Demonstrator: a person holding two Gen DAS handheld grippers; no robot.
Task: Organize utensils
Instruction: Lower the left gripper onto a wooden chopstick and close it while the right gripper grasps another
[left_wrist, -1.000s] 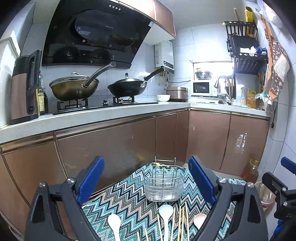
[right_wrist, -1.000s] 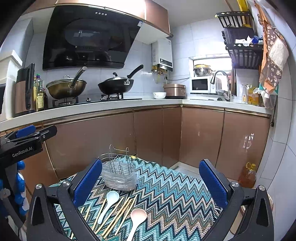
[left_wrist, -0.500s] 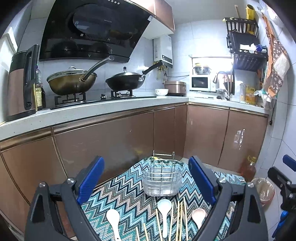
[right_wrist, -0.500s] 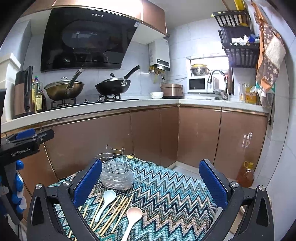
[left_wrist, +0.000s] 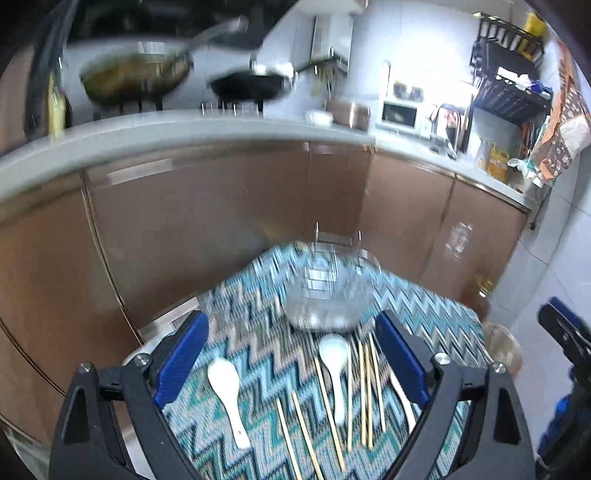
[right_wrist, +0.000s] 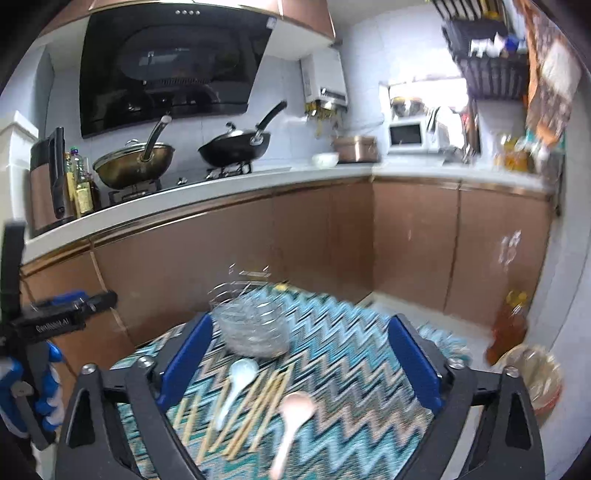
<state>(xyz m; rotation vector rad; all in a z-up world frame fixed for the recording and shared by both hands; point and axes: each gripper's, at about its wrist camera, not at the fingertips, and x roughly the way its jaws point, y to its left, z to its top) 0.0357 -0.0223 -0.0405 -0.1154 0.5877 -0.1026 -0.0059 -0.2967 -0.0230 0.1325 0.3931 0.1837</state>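
Your left gripper (left_wrist: 291, 363) is sitting with jaws wide apart, nothing between the pads, tilted down over the zigzag cloth (left_wrist: 258, 354) covering the worktop. Landmark is the wire utensil basket (left_wrist: 328, 295) with its clear liner, standing upright near the far end of the cloth. Just in front of the basket, a pale blue spoon (left_wrist: 334, 365) is lying bowl toward it. Left of that spoon, well apart from it, a white spoon (left_wrist: 227, 391) is lying with its bowl also toward the basket. A loose row of wooden chopsticks (left_wrist: 364, 391) is lying in front of the basket, on both sides of the blue spoon, some touching each other, roughly parallel. A third spoon handle is partly hidden behind your left gripper's right pad. From the right wrist view, your right gripper (right_wrist: 301, 363) is also standing apart with nothing clamped; its jaws have just been closing a little, with no thing between them, only the cloth (right_wrist: 351, 350) below. There the basket (right_wrist: 251, 325) is sitting just past the left pad, the blue spoon (right_wrist: 236, 384) right in front of it, the chopsticks (right_wrist: 255, 410) fanned beside it, and a pink spoon (right_wrist: 293, 417) lying nearest you, apart from the basket. Both views are motion-blurred, so finer contact is not readable. Your left gripper's body (right_wrist: 48, 321) is showing at the left edge.
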